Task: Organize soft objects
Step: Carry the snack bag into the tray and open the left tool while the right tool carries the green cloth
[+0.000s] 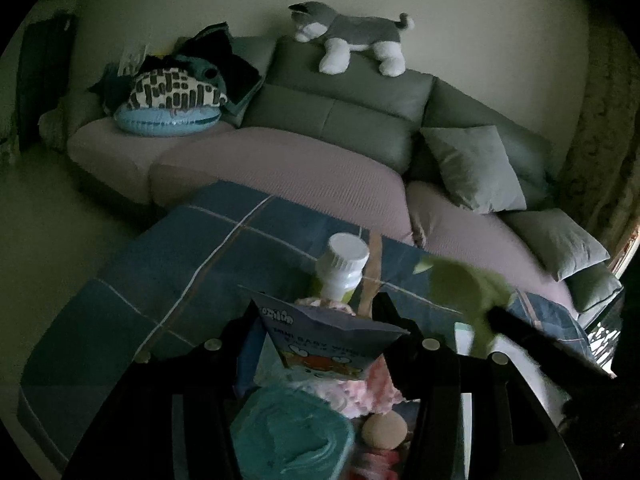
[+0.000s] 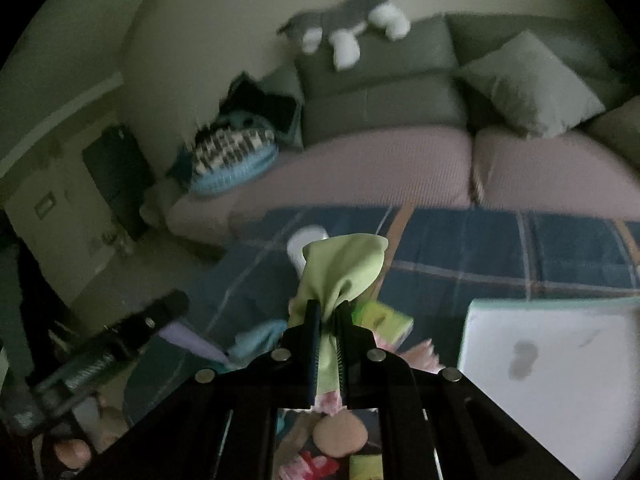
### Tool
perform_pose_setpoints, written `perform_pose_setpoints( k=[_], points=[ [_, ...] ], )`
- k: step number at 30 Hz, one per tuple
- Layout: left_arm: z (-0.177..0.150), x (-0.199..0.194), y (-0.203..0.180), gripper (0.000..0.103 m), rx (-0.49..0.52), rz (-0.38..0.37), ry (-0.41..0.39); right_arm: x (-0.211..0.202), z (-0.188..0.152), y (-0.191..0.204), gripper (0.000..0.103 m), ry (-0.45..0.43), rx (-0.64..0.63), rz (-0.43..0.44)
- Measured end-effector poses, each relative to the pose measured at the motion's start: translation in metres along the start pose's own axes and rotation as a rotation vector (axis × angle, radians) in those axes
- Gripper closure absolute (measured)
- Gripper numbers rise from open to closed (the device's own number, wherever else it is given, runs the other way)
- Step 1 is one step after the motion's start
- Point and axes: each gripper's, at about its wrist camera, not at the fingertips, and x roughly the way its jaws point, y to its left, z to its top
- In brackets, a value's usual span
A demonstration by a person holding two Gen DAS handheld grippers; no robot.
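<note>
Sofa (image 1: 280, 152) fills the far side of your view, with a grey plush dog (image 1: 348, 38) along its backrest, a patterned cushion pile (image 1: 168, 100) at one end and grey pillows (image 1: 476, 168) at the other; the blue checked blanket (image 1: 168, 264) lies in front of it, under the clutter you are sorting. Your right gripper (image 2: 329, 320) is clamped tight on the green cloth (image 2: 344, 268), which bunches between the fingers and stands up above the pile, clear of the blanket. Lift it fully free before carrying it, since its lower end hangs close to the pink fluffy item (image 1: 360, 392) and could drag that along. Your left gripper (image 1: 320, 344) sits about half open; the blue wipes packet (image 1: 328, 336) lies between its fingers, though I cannot tell whether the pads press on it. Watch the white-capped bottle (image 1: 344, 264) standing just behind that packet: it is likely to tip if the cloth brushes it. The white box (image 2: 552, 364) beside your right gripper looks a plausible place to put the cloth.
</note>
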Motion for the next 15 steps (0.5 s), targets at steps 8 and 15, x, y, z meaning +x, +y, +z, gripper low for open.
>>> perform_pose_setpoints(
  k=[8,15],
  points=[
    [0.017,-0.011,-0.037,0.048,0.071,-0.031,-0.017,-0.075,0.024,-0.031,0.095,-0.175,0.058,-0.094],
    [0.024,-0.014,-0.084,0.048,0.149,-0.094,-0.005,-0.141,0.025,-0.075,0.095,-0.263,0.142,-0.278]
  ],
)
